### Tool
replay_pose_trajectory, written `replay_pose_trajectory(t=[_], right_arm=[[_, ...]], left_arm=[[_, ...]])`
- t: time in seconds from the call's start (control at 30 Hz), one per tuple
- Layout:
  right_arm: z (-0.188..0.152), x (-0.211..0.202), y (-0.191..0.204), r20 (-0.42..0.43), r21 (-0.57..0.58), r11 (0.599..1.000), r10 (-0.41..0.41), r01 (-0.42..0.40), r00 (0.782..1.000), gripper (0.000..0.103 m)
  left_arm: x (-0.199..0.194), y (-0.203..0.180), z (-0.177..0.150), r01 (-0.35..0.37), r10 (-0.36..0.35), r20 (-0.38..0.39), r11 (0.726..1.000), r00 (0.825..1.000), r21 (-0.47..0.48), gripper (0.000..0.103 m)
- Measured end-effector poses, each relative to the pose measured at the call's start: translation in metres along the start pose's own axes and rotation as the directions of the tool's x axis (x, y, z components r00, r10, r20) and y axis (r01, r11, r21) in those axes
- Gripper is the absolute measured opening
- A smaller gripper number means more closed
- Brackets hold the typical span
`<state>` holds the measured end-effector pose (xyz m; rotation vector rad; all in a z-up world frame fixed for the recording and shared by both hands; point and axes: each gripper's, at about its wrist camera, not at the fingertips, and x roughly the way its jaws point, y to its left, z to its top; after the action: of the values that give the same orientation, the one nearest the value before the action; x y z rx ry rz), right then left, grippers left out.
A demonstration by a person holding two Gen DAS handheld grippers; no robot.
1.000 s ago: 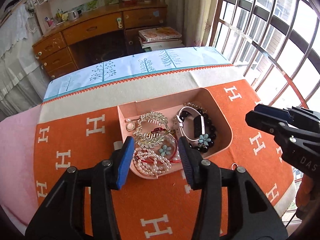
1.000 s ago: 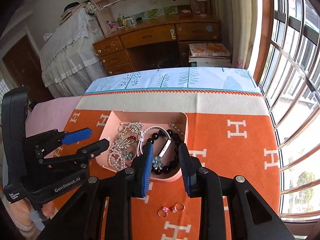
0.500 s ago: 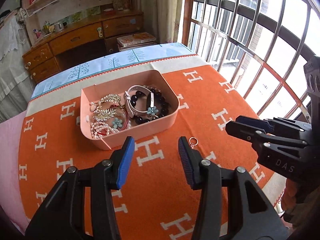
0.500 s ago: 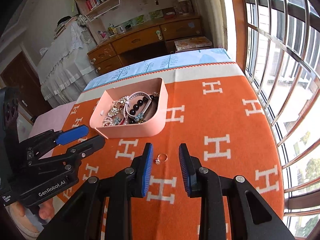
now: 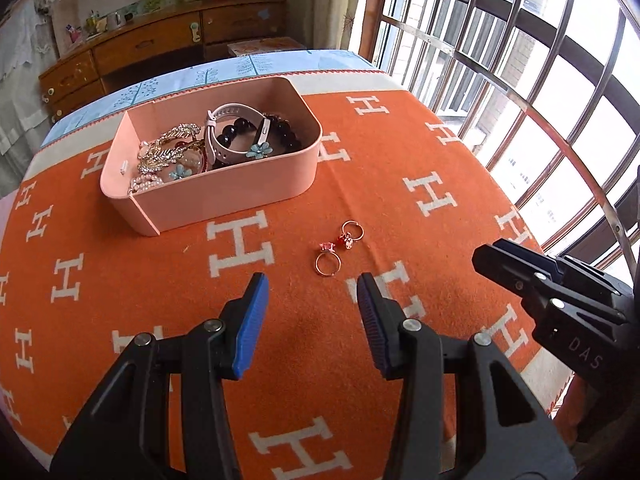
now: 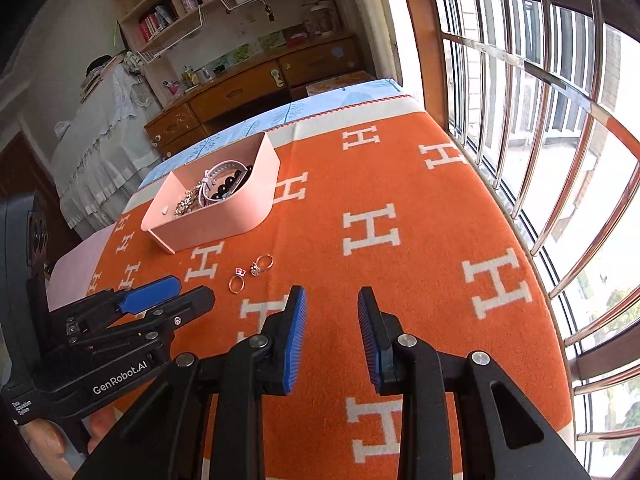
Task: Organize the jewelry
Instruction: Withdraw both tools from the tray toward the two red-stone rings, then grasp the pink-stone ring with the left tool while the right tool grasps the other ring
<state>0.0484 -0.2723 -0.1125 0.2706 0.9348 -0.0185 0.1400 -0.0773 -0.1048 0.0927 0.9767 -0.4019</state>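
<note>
Two gold rings lie loose on the orange blanket: one with a pink stone [image 5: 328,261] [image 6: 237,281] and one with a red charm [image 5: 351,234] [image 6: 262,264]. Behind them stands a pink box [image 5: 240,192] [image 6: 224,224] filled with bracelets, pearls, a hair comb and a pale watch band [image 5: 228,128]. My left gripper [image 5: 311,292] [image 6: 188,296] hovers open just short of the rings, nothing between its blue pads. My right gripper [image 6: 331,300] [image 5: 486,258] is open too, above bare blanket to the right of the rings.
The orange blanket [image 6: 400,184] with white H marks covers the table, and a pale blue cloth [image 5: 224,72] lies at its far end. A barred window [image 6: 540,100] runs along the right edge. A wooden desk [image 5: 160,44] stands beyond the table.
Both grippers have drawn back toward the near side of the table and sunk lower. The pink box now lies farther off, and the two rings have come into the left wrist view.
</note>
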Motion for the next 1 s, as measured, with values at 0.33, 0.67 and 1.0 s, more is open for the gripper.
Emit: replay_pose_trajectory(t=[0.33,0.67,1.0], right_arm=[[-0.004,0.020,0.004,-0.016,-0.002,1.000,0.025,-0.025,1.000,0.027],[-0.003,0.028,0.001,-0.010,0.006,0.999,0.046,-0.046,0.999,0.027],[-0.005,0.036,-0.006,-0.018,0.024,0.998,0.058,-0.057,0.998,0.027]], left_arm=[[0.030,-0.006,0.001,0.018,-0.019,-0.047,1.000,0.999,-0.023,0.043],[0.041,-0.012,0.012,-0.023,0.022,-0.030,1.000,0.999,-0.014,0.031],[0.048,-0.026,0.017,-0.089,0.090,-0.040,0.996,0.995,0.027,0.023]])
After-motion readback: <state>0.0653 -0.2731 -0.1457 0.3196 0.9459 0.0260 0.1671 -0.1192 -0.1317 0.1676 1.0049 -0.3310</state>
